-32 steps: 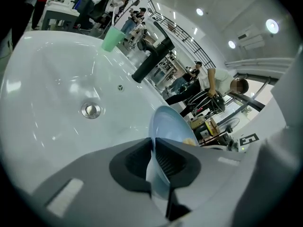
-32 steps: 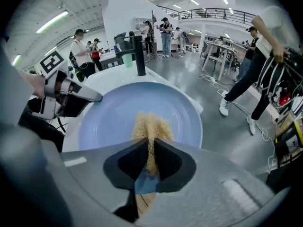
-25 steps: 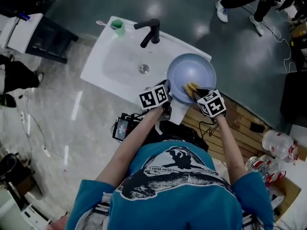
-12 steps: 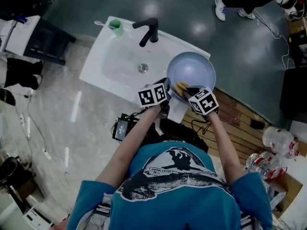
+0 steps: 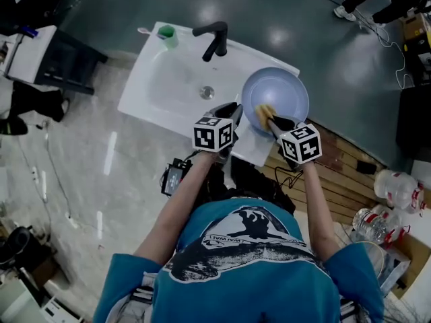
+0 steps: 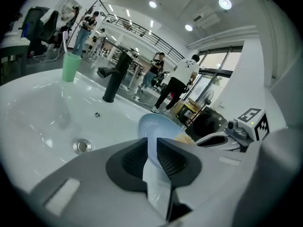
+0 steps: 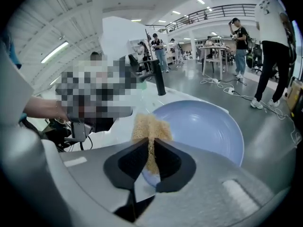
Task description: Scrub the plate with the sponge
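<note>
Since half a second ago my sponge [image 5: 264, 113] has come a little way in from the lower-left rim of the blue plate [image 5: 286, 89] toward its middle. From the head view, the plate sits right of centre, at the right end of the white washbasin [image 5: 158, 89]. My left gripper [image 5: 232, 113] is at its left edge and my right gripper [image 5: 271, 121] reaches in from below, forearms nearly parallel.

Left gripper view: my fingers pinch the plate's near rim, which runs edge-on up between them, and they are starting to ease apart.

Right gripper view: my fingers are pressed on the tan sponge, which sticks out ahead of them. The plate's bowl lies ahead and to the right, so I judge the next stroke goes that way.
</note>
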Available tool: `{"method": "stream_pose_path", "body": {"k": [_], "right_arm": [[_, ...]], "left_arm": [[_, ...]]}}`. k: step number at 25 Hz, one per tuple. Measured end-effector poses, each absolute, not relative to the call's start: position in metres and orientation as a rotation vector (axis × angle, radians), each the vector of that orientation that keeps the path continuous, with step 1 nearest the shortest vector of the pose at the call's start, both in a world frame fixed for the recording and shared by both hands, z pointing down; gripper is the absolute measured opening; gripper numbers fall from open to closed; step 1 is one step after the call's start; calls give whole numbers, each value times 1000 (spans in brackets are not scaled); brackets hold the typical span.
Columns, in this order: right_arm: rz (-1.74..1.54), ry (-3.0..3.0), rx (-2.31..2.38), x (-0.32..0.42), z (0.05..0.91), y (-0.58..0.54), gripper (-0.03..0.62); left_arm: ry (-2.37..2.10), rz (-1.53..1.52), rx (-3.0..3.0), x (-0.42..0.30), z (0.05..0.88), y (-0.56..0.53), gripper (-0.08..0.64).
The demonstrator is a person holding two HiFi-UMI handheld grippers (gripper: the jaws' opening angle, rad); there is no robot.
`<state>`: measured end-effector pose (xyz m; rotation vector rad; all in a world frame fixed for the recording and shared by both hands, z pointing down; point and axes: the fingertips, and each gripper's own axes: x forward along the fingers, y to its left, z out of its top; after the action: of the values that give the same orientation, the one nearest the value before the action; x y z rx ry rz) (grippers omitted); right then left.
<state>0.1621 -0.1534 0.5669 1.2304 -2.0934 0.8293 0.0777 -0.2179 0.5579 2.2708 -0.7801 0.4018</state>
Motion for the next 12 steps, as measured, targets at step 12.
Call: {"method": "stream_pose_path", "body": {"k": [12], "right_arm": [[801,-2186,1612,108,510,-104,37]], "left_arm": [[-470,523,2538,16,519,-145,77]]}}
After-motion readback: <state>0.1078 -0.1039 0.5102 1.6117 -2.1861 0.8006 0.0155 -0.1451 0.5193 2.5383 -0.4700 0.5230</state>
